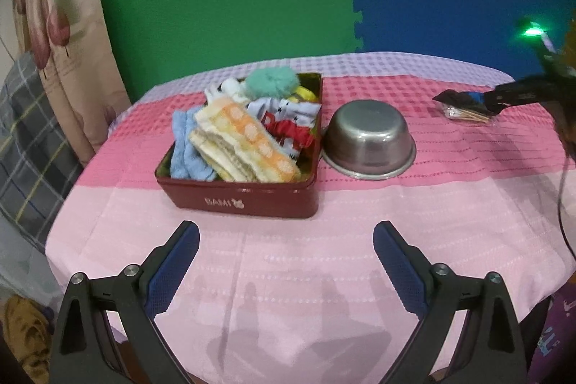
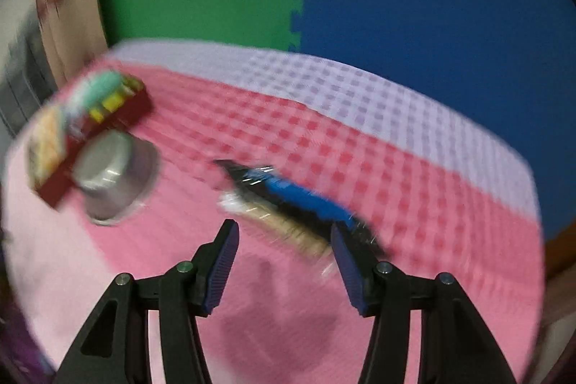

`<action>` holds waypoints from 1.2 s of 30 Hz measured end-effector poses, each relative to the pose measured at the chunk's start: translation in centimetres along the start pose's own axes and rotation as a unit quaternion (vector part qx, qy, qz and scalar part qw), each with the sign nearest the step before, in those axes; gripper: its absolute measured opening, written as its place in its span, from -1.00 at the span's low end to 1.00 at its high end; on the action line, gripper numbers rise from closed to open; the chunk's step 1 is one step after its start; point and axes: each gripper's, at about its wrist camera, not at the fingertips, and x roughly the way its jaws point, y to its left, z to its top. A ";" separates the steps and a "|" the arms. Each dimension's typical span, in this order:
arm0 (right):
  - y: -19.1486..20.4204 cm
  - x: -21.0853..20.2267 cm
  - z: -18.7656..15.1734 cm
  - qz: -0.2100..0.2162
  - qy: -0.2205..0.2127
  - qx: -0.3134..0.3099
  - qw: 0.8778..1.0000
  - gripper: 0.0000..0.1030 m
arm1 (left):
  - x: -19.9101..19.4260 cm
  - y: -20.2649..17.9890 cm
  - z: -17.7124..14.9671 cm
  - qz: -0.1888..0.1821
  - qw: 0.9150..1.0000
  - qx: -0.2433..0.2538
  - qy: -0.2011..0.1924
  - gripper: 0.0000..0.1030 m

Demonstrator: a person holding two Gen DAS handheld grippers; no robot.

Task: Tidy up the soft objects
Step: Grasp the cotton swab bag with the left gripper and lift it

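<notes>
The left gripper [image 1: 286, 242] hangs over the near part of the table, its two blue-padded fingers spread wide with nothing between them. Ahead of it, toward the table's left side, a dark red tin [image 1: 252, 200] sits on the pink-and-lilac tablecloth [image 1: 414, 222]. The tin is packed with soft things — a blue cloth [image 1: 187, 146] at its left wall, a folded orange-and-yellow towel [image 1: 244, 139] across the middle, a white printed cloth with red letters [image 1: 288, 125] toward the right wall, and a teal pom-pom [image 1: 271, 82] at the far end.

Just beside the tin's right wall, a steel bowl [image 1: 370, 141] stands upside down on the cloth; whether it touches the tin cannot be told.

Toward the table's far right edge lie a blue-and-black wrapper [image 1: 464, 98] and a clear packet of toothpicks [image 1: 468, 114], close together. The right gripper [image 2: 284, 240] is at that spot — its fingers are apart, one to the left of the packet and one at the wrapper's near end, and the blurred right wrist view does not show whether they touch either item. In that same view the tin [image 2: 104, 128] and the bowl [image 2: 115, 175] appear smeared at the far left.
</notes>
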 end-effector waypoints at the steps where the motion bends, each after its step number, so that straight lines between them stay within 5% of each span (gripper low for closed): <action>1: -0.3 1.3 0.7 0.004 0.018 -0.009 1.000 0.06 | -0.2 -0.2 0.2 0.004 1.000 0.005 -0.004 0.86; 5: -1.3 4.9 2.4 -0.027 0.060 -0.024 0.998 -0.01 | -0.1 -1.3 1.0 0.012 0.999 0.030 -0.006 0.86; 9: -7.5 4.5 3.0 -0.032 0.044 0.139 0.989 -0.06 | 0.4 -2.3 2.2 0.006 0.999 0.042 -0.011 0.86; 10: -9.3 4.5 2.3 -0.043 0.051 0.185 0.981 -0.06 | 0.6 -2.7 2.7 0.001 0.999 0.044 -0.011 0.86; 13: -11.7 3.0 -0.7 0.023 0.017 0.235 0.972 -0.03 | 1.1 -4.1 3.9 -0.018 0.998 0.050 -0.017 0.86; 19: -12.7 -1.4 -8.3 -0.051 -0.031 0.209 0.976 -0.02 | 1.9 -7.7 6.5 -0.127 0.988 0.081 -0.033 0.86; 23: -13.2 -1.6 -12.5 -0.069 -0.017 0.201 0.977 -0.01 | 2.4 -11.1 8.3 -0.235 0.955 0.170 -0.060 0.86; 27: -13.6 -1.6 -14.7 -0.038 -0.047 0.229 0.971 0.20 | 3.8 -14.9 10.1 -0.270 0.920 0.267 -0.095 0.86; 33: -14.1 -1.4 -14.9 -0.019 -0.055 0.236 0.970 0.32 | 7.8 -20.7 13.8 -0.342 0.862 0.370 -0.052 0.81; 36: -14.7 -1.7 -15.1 -0.005 -0.063 0.249 0.966 0.32 | 9.6 -23.7 14.5 -0.351 0.829 0.434 -0.024 0.52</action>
